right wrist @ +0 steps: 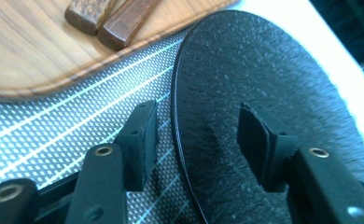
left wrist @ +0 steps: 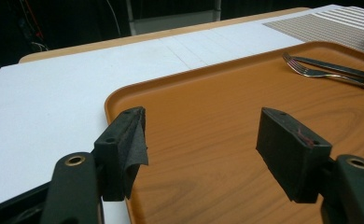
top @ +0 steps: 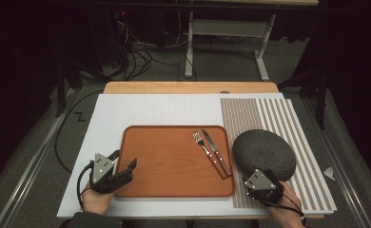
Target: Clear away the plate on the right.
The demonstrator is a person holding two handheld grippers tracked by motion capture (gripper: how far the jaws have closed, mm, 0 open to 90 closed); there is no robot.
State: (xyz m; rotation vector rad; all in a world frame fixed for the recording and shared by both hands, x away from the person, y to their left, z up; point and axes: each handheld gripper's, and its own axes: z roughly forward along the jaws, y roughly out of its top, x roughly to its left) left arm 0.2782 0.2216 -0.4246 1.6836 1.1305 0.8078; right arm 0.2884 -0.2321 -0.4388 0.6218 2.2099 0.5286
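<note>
Dark floor and a tangle of cables lie behind a wooden table (top: 188,87) covered by a white board (top: 141,111). On the board sits a brown wooden tray (top: 169,164), and to its right lies a striped placemat (top: 278,118). A fork (top: 200,141) and a knife (top: 214,149) with wooden handles lie side by side in the right part of the tray, tines and blade pointing away from the person, the fork on the left. A dark, rough-surfaced oval plate (top: 264,151) rests on the placemat, just beside the tray's right edge.

At the near left corner of the tray is the left gripper (top: 124,166), held in the person's left hand (top: 95,199). Its jaws stand wide apart with nothing between them. In the left gripper view one jaw hangs over the tray's rounded corner rim and the other over the bare wood of the tray, with the fork (left wrist: 311,71) and knife (left wrist: 339,69) far off at the upper right.

The right gripper (top: 264,176) is at the near edge of the plate, held in the person's right hand (top: 283,213). In the right gripper view its jaws are apart and straddle the plate's rim (right wrist: 182,140): one jaw is over the placemat (right wrist: 77,126) outside the rim, the other over the plate's dark surface (right wrist: 264,70). Whether the pads touch the plate cannot be told. The two wooden handle ends show at the top of that view, on the tray (right wrist: 31,51).
</note>
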